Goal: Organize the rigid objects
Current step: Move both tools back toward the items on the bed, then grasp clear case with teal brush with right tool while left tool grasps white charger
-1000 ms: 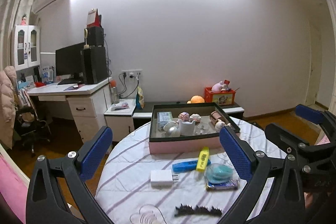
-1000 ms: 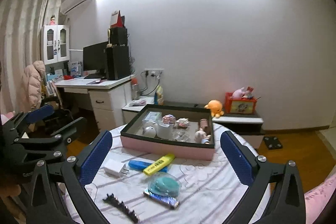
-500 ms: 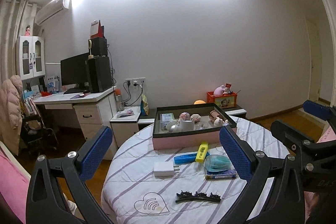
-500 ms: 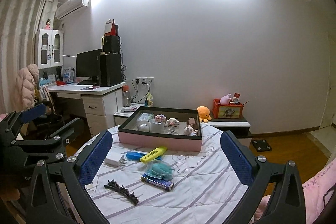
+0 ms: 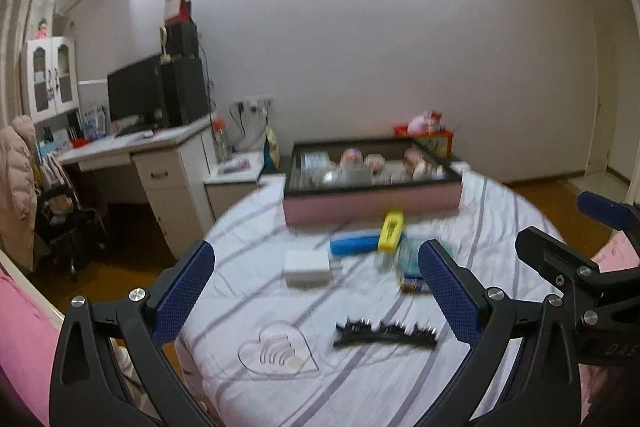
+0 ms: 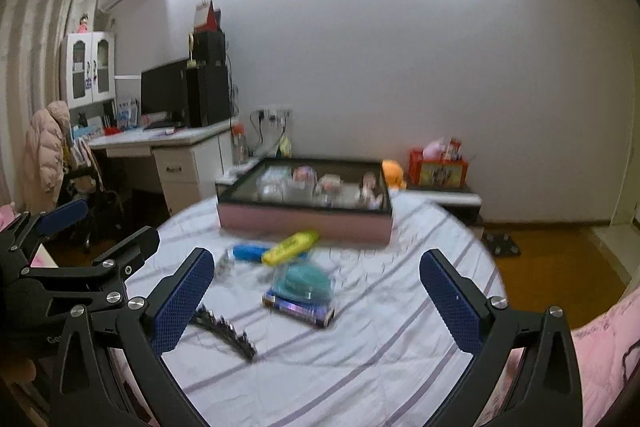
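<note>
A pink box (image 5: 372, 201) (image 6: 304, 223) with a black rim holds several small items at the far side of the round table. In front of it lie a yellow highlighter (image 5: 391, 230) (image 6: 290, 247), a blue case (image 5: 352, 245) (image 6: 248, 251), a white charger (image 5: 307, 267), a teal round item (image 6: 303, 279) on a dark flat pack (image 6: 300, 309), and a black hair clip (image 5: 386, 333) (image 6: 224, 330). My left gripper (image 5: 316, 291) and right gripper (image 6: 316, 299) are both open and empty, held above the near part of the table.
The table has a white striped cloth (image 5: 360, 379) with a heart print (image 5: 280, 351). A white desk (image 5: 132, 147) with a monitor stands at the left. A low cabinet (image 6: 440, 191) with a red box stands behind the table. Wooden floor (image 6: 560, 263) lies to the right.
Both grippers have moved back toward the table and tilted down after pulling away; the table objects appear larger and blurred. Both stay open and empty.
</note>
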Motion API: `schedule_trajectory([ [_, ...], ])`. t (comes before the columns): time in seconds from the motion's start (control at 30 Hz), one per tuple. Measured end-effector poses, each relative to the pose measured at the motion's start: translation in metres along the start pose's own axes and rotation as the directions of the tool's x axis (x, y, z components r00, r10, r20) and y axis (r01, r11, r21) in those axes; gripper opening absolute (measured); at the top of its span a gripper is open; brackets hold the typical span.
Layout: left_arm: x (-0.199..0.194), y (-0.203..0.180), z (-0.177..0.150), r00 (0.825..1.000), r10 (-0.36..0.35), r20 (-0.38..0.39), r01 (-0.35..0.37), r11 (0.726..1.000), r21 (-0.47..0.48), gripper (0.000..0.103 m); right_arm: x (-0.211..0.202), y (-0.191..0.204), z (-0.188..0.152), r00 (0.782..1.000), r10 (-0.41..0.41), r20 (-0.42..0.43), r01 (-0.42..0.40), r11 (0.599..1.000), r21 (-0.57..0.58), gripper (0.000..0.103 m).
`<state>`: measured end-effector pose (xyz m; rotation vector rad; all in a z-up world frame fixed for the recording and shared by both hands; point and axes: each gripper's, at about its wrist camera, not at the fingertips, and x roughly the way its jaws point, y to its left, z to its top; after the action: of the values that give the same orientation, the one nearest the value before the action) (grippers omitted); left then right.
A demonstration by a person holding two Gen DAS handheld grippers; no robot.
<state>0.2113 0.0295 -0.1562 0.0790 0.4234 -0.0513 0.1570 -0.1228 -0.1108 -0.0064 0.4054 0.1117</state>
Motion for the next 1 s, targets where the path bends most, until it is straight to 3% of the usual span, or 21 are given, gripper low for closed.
schedule_trajectory([
  [0.1, 0.020, 0.002, -0.012, 0.996, -0.029, -0.080, 0.028, 1.000, -0.012, 0.103, 0.019, -0.003, -0.013, 0.998, 0.019, -0.066, -0.018, 1.000, 0.021, 0.103],
  [0.3, 0.049, 0.006, -0.029, 0.985, -0.016, -0.170, 0.013, 1.000, -0.018, 0.103, 0.056, -0.007, -0.029, 0.984, 0.004, -0.176, 0.003, 0.999, 0.038, 0.103],
  [0.8, 0.101, 0.037, -0.029, 0.965, -0.024, -0.263, 0.004, 0.997, -0.077, 0.103, 0.174, -0.002, -0.021, 0.916, 0.090, -0.392, -0.033, 0.988, 0.150, 0.103],
  [0.9, 0.108, 0.036, -0.026, 0.963, -0.030, -0.268, 0.011, 0.997, -0.074, 0.103, 0.186, -0.005, -0.024, 0.897, 0.111, -0.428, -0.041, 0.985, 0.169, 0.095],
  [0.93, 0.111, 0.036, -0.025, 0.961, -0.033, -0.273, 0.014, 0.997, -0.073, 0.103, 0.187, -0.007, -0.025, 0.895, 0.115, -0.432, -0.042, 0.984, 0.175, 0.081],
  [0.97, 0.114, 0.036, -0.024, 0.960, -0.035, -0.276, 0.016, 0.997, -0.073, 0.103, 0.188, -0.009, -0.026, 0.893, 0.124, -0.433, -0.048, 0.982, 0.181, 0.074],
  [1.0, 0.118, 0.036, -0.023, 0.959, -0.037, -0.282, 0.016, 0.997, -0.075, 0.103, 0.188, -0.010, -0.026, 0.893, 0.128, -0.433, -0.052, 0.982, 0.183, 0.074],
])
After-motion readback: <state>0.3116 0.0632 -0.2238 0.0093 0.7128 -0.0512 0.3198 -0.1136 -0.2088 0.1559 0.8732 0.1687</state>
